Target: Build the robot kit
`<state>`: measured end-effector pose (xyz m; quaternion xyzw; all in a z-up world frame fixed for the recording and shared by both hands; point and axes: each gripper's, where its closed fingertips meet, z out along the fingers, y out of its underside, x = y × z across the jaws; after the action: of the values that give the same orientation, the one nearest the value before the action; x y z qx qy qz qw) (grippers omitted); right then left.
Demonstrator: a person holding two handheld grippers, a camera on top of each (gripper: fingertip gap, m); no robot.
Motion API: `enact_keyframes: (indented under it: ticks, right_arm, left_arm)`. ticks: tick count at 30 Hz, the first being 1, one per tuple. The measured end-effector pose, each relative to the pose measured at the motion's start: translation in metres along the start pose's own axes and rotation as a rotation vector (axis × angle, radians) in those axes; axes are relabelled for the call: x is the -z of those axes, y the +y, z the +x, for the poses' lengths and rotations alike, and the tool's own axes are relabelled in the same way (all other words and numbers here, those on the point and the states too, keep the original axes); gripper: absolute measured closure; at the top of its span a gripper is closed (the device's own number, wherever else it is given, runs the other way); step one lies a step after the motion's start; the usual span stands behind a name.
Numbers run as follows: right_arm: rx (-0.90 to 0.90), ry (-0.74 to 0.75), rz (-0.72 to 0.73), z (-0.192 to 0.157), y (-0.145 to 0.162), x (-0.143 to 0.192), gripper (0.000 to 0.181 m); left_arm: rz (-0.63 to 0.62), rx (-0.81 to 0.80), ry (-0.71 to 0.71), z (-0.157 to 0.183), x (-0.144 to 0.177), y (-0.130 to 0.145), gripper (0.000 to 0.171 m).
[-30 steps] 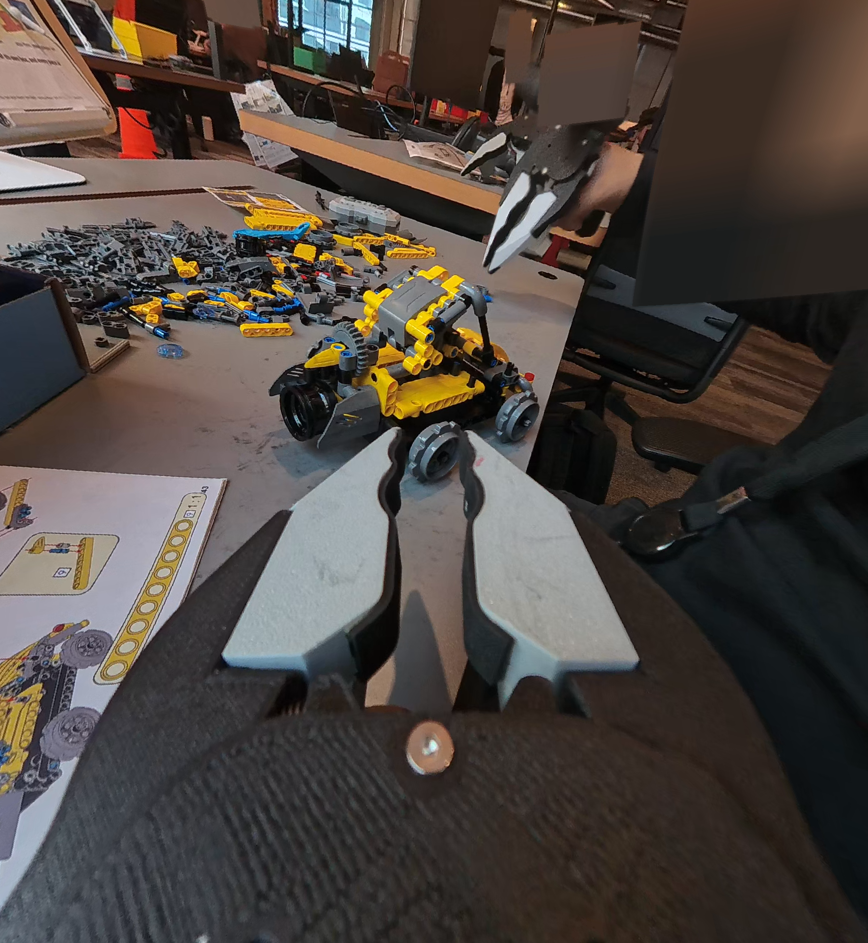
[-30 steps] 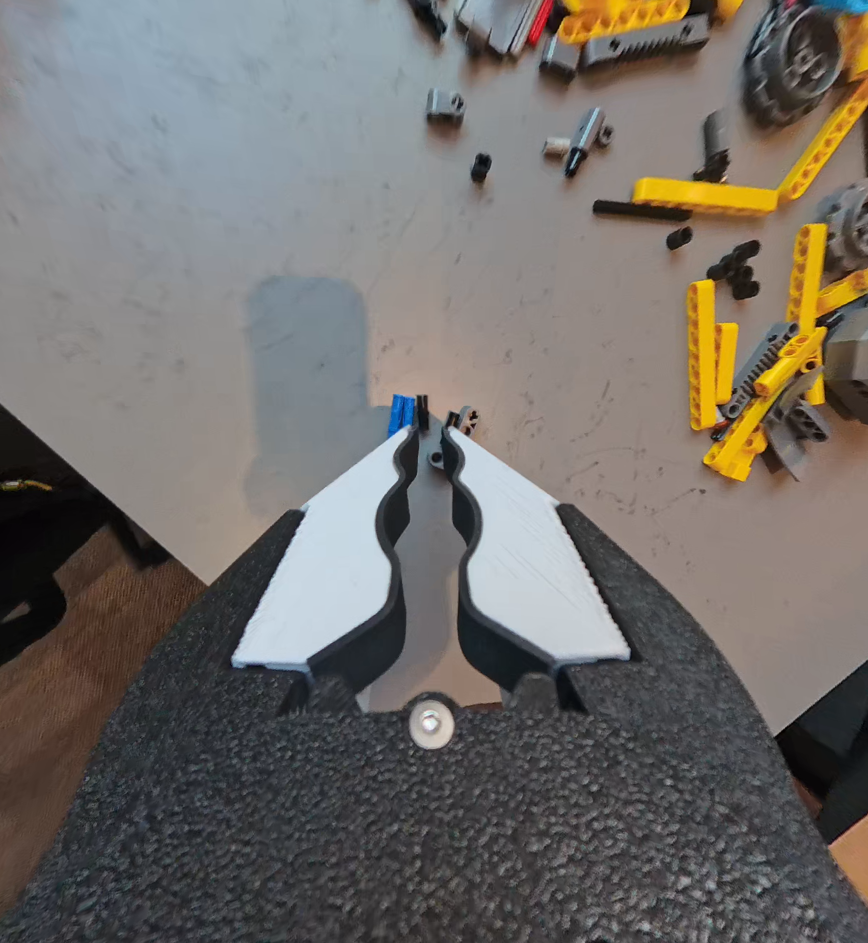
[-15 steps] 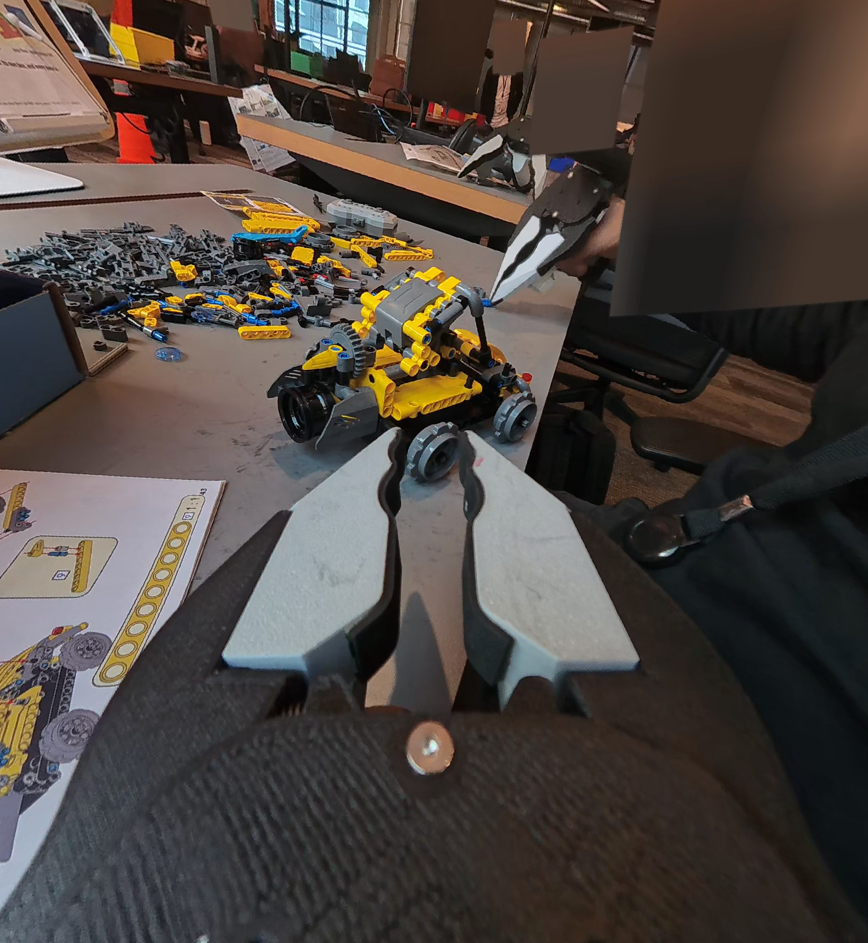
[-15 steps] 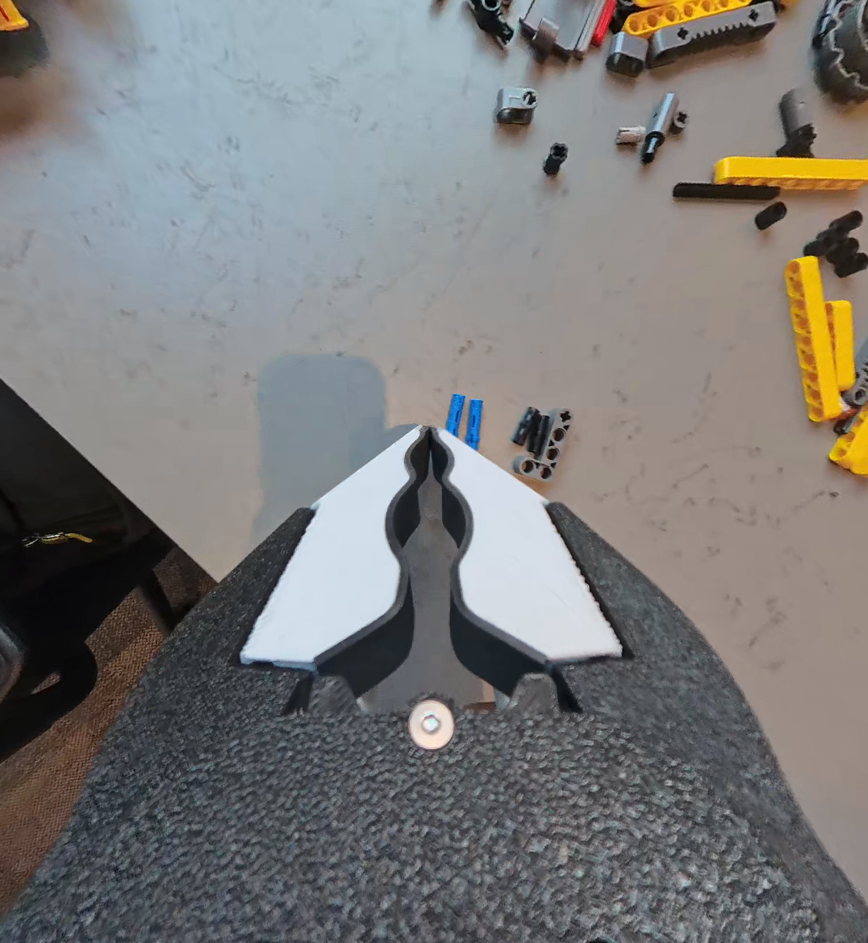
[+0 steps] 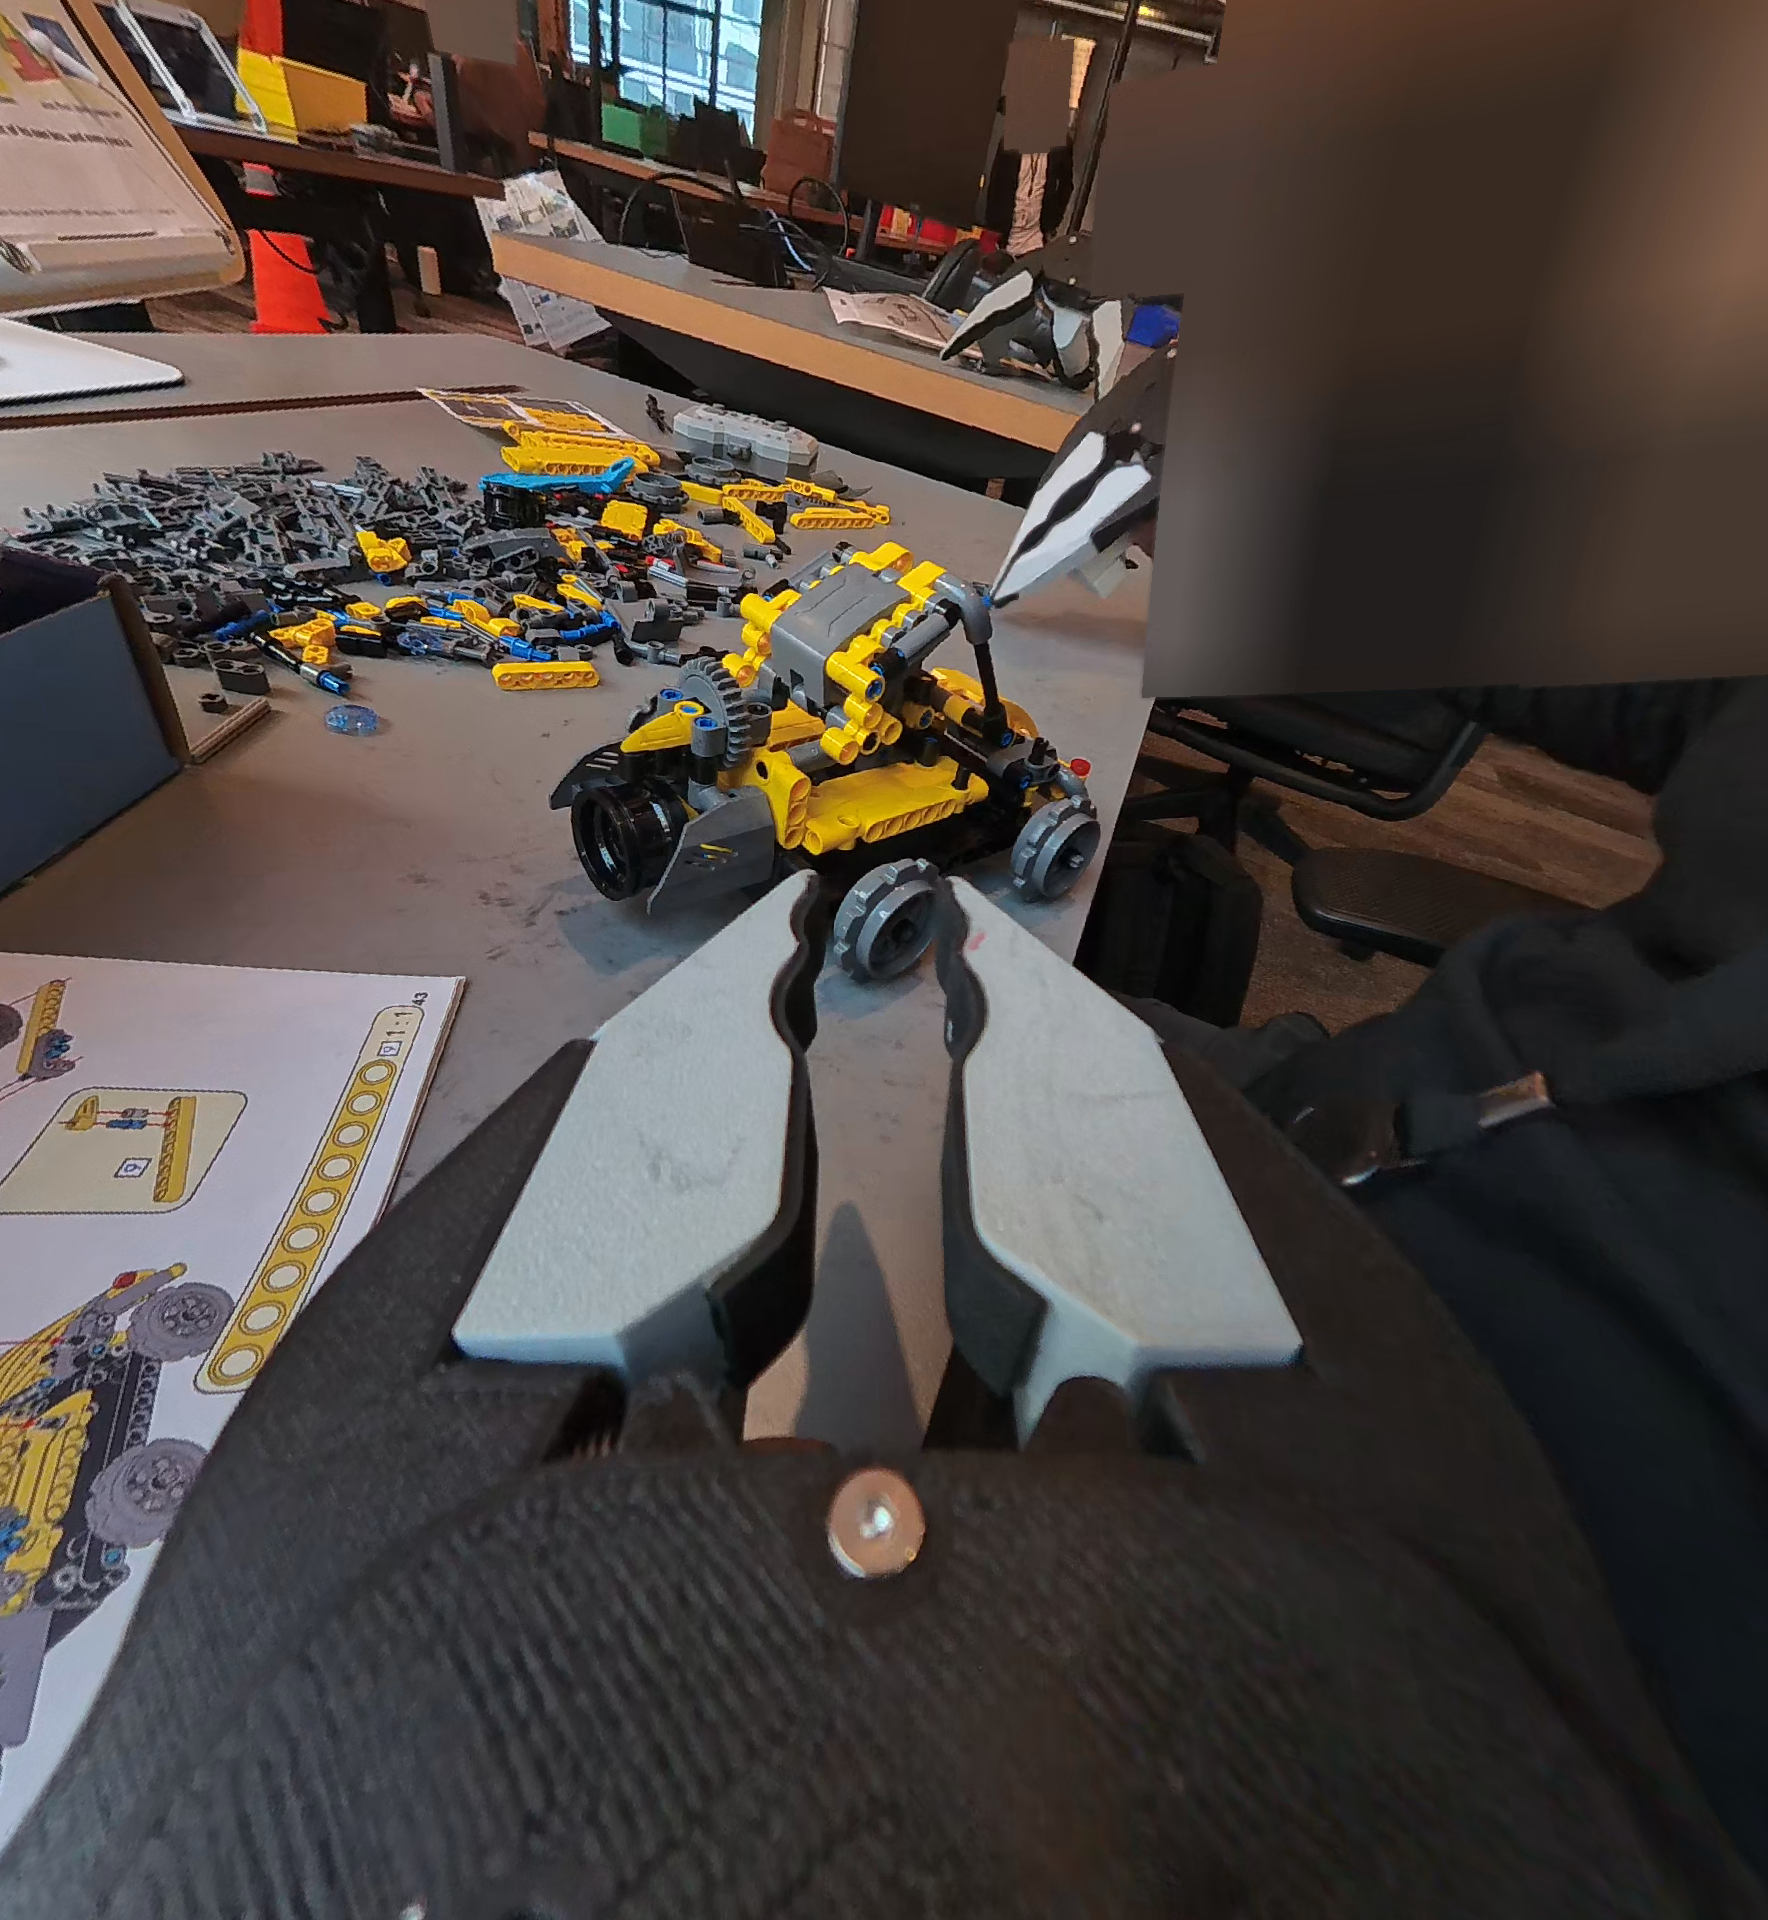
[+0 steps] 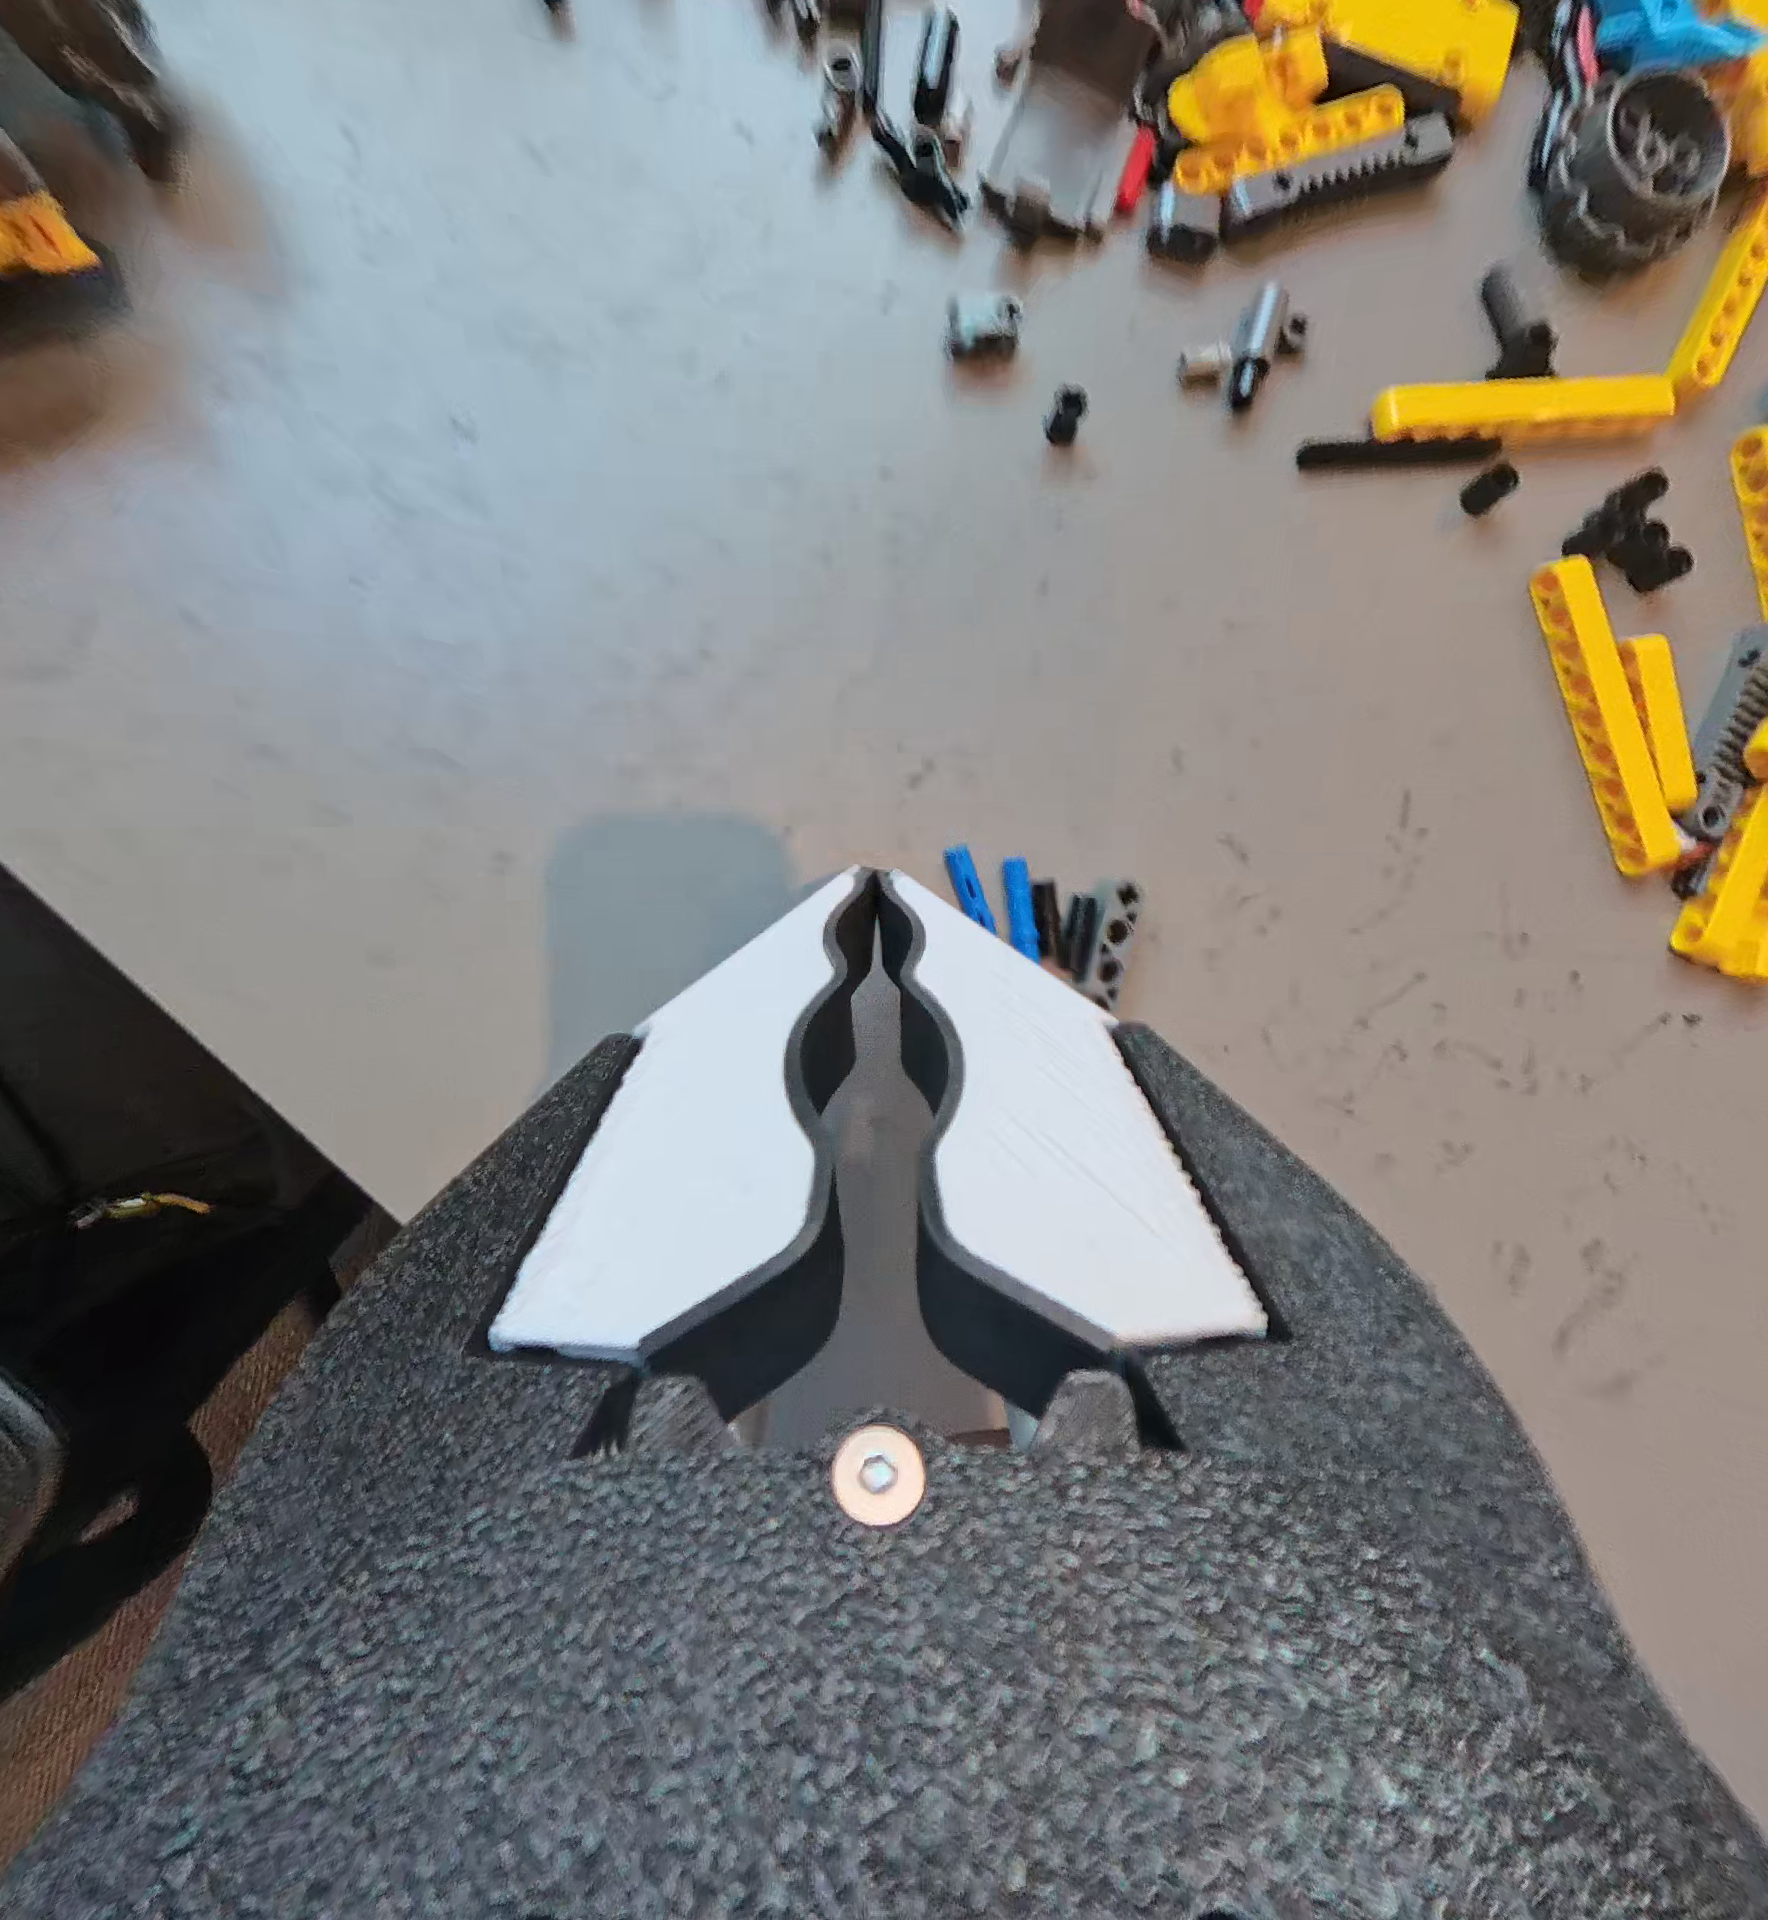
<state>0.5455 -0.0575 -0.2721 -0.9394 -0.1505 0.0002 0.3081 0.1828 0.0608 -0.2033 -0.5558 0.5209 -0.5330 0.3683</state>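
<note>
A yellow and grey brick-built vehicle (image 5: 818, 748) stands on the grey table (image 5: 360, 852) near its right edge. My left gripper (image 5: 880, 904) is open and empty, low over the table. Its tips flank the vehicle's near grey wheel (image 5: 885, 930) without touching it. My right gripper (image 6: 875, 878) is shut with nothing visible between the tips. It hovers over the table near the edge, just left of two blue pins (image 6: 994, 899) and small black and grey connectors (image 6: 1093, 925). In the left wrist view the right gripper (image 5: 1005, 592) points down beside the vehicle's rear bar.
An instruction booklet (image 5: 163, 1195) lies front left, a blue box (image 5: 28, 748) at the left. A pile of loose grey, yellow and blue parts (image 5: 392, 561) covers the far table. Yellow beams (image 6: 1524, 405) and a black tyre (image 6: 1638, 156) lie right of the right gripper. An office chair (image 5: 1399, 894) stands beyond the edge. Tip to tip, the grippers are about 40 cm apart.
My right gripper has gone from slightly open to shut, come down toward the table and shifted left of the small pins. My left gripper has not moved.
</note>
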Motion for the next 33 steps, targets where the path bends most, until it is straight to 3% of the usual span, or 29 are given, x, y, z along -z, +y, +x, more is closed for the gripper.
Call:
enact_keyframes:
  ticks: [6,9,14,33]
  right_arm:
    - [-0.049,-0.013,0.333,-0.037,-0.079,-0.010,0.181]
    - [-0.076,0.021,0.396,-0.049,-0.096,-0.027,0.181]
    - [0.008,-0.032,0.450,-0.073,-0.112,-0.036,0.181]
    - [-0.044,-0.048,0.535,-0.066,-0.118,-0.024,0.181]
  left_arm:
    - [0.006,-0.013,0.004,0.002,0.001,0.000,0.154]
    - [0.017,-0.028,0.002,0.003,0.002,-0.001,0.153]
    - [0.014,-0.044,0.002,0.005,0.003,0.000,0.153]
    - [0.002,-0.049,-0.001,0.005,0.001,0.002,0.152]
